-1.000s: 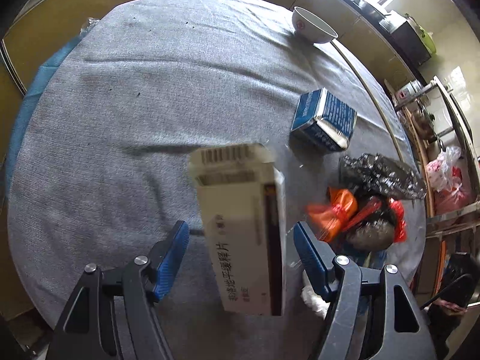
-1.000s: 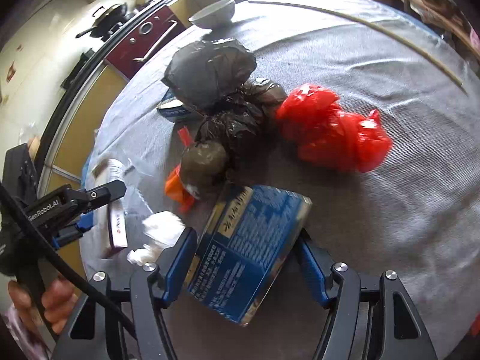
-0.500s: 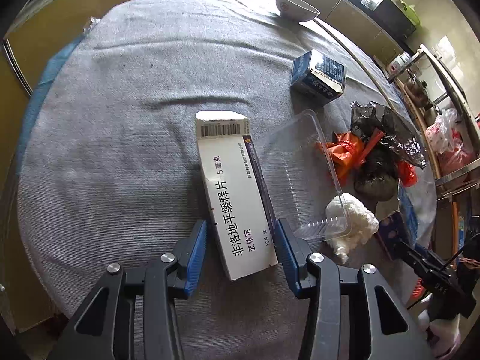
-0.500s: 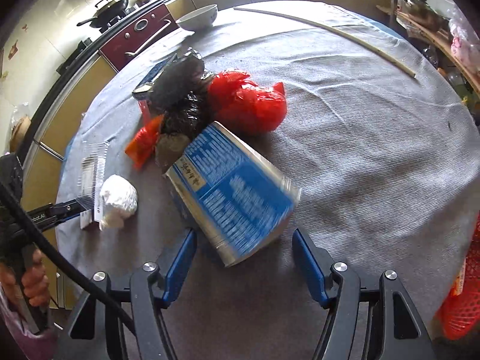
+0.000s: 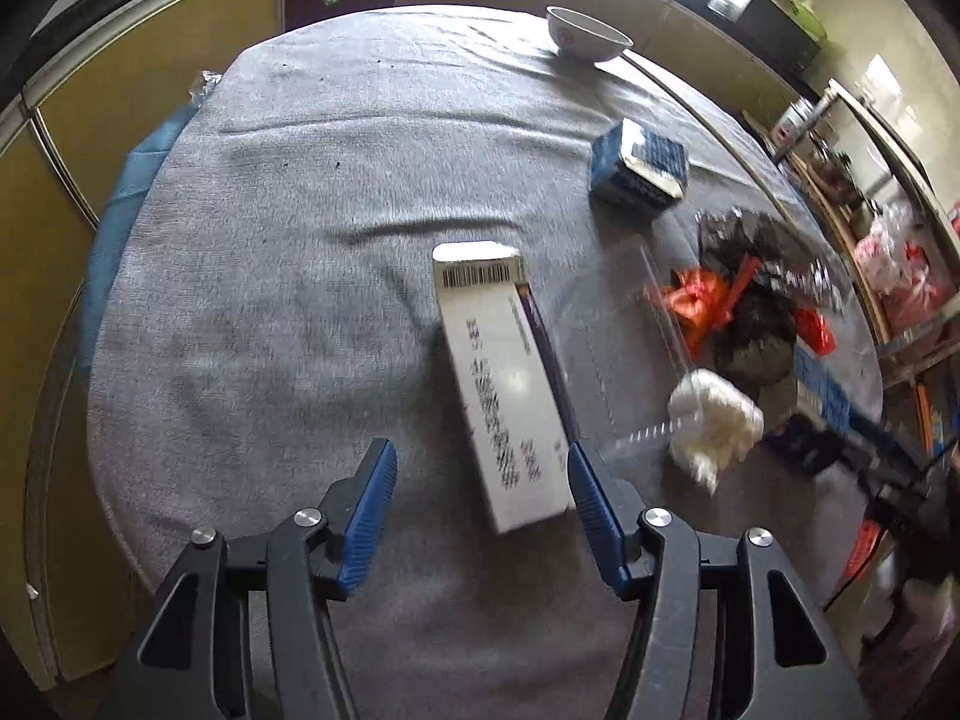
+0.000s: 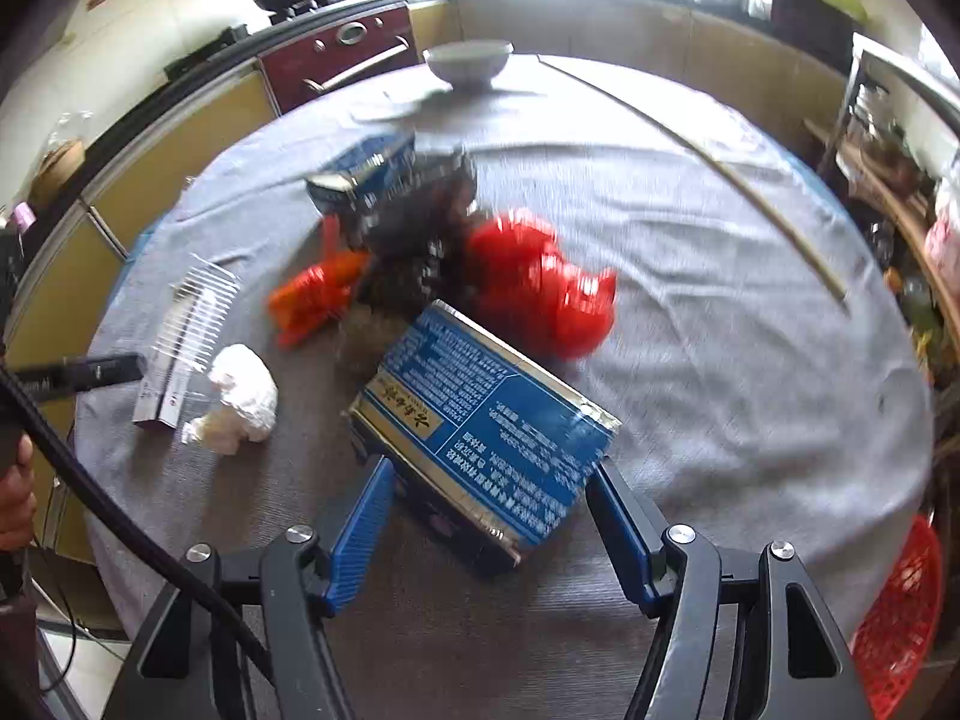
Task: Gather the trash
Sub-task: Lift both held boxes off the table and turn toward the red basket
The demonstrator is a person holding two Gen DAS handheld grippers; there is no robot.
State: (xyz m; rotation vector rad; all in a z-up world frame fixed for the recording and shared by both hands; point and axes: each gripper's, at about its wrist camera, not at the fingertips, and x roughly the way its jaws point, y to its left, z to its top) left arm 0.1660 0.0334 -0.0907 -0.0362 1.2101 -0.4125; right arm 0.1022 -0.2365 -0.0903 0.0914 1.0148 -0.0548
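A white medicine box (image 5: 501,384) lies on the grey tablecloth, just ahead of my open left gripper (image 5: 480,474), touching neither finger. A large blue carton (image 6: 480,426) lies on the cloth in front of my open right gripper (image 6: 489,492), free of both fingers. Behind it sit a red bag (image 6: 540,288), black bags (image 6: 420,240), an orange bag (image 6: 312,300), a white tissue wad (image 6: 243,396), a clear plastic tray (image 6: 195,312) and a small blue box (image 6: 366,174). The left gripper shows at the left edge of the right wrist view (image 6: 90,372).
A white bowl (image 5: 585,36) stands at the table's far edge. A long thin stick (image 6: 720,168) lies across the cloth at right. A red basket (image 6: 900,612) is below the table's right edge. Kitchen cabinets and a stove ring the table.
Both grippers have opened and drawn back. The white box and the blue carton now lie released on the cloth. Both views are motion-blurred.
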